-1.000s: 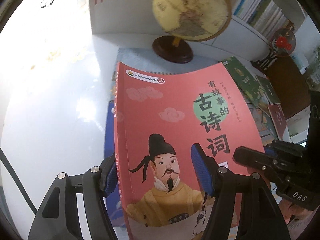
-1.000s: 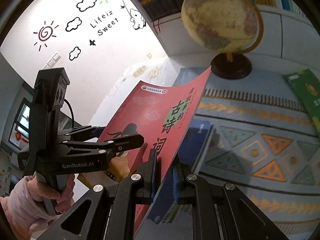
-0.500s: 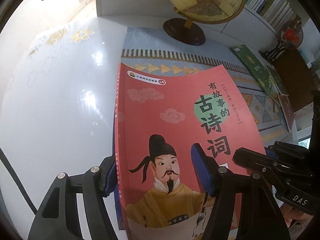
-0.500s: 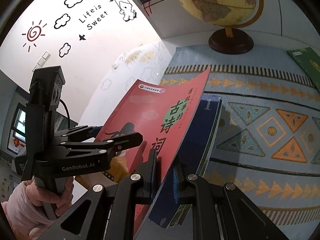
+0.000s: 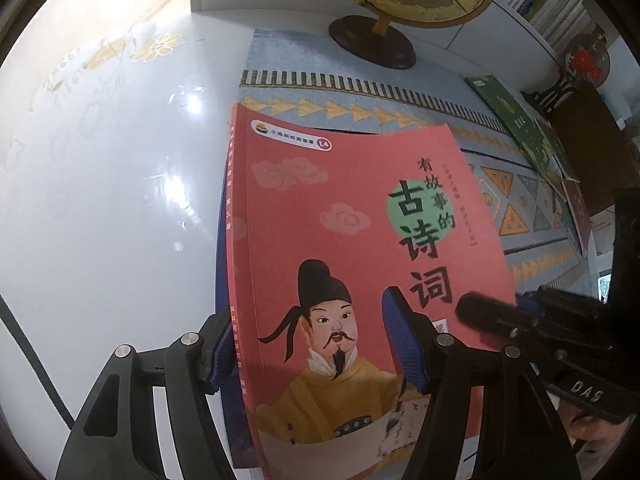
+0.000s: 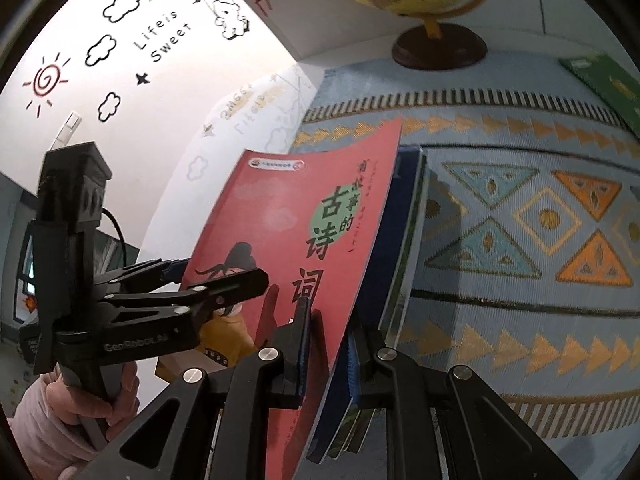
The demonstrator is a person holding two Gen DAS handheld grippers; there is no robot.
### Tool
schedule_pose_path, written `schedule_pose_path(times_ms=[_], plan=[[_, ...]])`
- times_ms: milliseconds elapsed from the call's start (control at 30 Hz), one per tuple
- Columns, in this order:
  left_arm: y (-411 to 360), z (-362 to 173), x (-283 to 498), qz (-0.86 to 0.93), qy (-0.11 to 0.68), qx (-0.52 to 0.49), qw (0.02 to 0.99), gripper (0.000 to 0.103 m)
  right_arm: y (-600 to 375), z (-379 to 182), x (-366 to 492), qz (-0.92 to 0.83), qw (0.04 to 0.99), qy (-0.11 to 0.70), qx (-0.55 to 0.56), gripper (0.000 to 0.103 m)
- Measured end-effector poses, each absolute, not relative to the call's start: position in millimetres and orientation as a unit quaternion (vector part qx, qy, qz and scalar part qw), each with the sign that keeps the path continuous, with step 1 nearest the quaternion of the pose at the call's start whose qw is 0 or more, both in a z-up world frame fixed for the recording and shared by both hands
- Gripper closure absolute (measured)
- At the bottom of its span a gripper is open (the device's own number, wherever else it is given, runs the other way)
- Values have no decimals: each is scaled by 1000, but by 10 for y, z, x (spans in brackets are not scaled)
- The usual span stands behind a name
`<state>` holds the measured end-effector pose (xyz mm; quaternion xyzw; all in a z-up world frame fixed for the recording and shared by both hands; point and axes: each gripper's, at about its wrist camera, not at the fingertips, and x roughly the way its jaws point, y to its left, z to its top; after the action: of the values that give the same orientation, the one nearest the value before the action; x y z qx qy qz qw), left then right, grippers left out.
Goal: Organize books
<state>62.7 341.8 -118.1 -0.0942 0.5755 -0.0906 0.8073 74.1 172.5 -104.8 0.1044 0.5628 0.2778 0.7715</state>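
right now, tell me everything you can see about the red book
The red book is a thin softcover with a salmon-red cover, pale cloud motifs, dark Chinese title characters over a green circle, and a drawn bearded man in a black hat and yellow robe. It is held raised and tilted above the patterned mat, its cover bowing slightly. The right gripper pinches its right edge; the left gripper straddles its spine side. A dark blue book lies just behind it.

A glossy white table [image 5: 100, 200] fills the frame's left; a patterned blue mat [image 6: 520, 208] covers its right, carrying the globe [image 5: 376, 40] and green books [image 5: 516, 120].
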Motion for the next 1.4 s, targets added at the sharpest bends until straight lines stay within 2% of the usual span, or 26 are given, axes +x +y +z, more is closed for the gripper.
schedule_pose_path(times_ms=[400,600,700,900,1100,1400], plan=[[3541,-1161,658,-57,574,-100,811,35,1719,-1155,671,265,770,566,128,82],[3683,-1124,622,-27,575,-106,810,35,1680,-1086,647,247,776,569,116,79],[3864,-1050,569,-4,569,-135,811,35,1457,-942,623,224,797,545,133,78],[3887,-672,616,24,537,-150,830,35,841,-734,633,201,814,524,149,62],[3248,-216,849,-14,502,-153,851,30,63,-520,685,175,830,506,157,52],[1491,-192,1412,-134,516,-110,839,27,-1457,-444,689,90,843,488,207,50]])
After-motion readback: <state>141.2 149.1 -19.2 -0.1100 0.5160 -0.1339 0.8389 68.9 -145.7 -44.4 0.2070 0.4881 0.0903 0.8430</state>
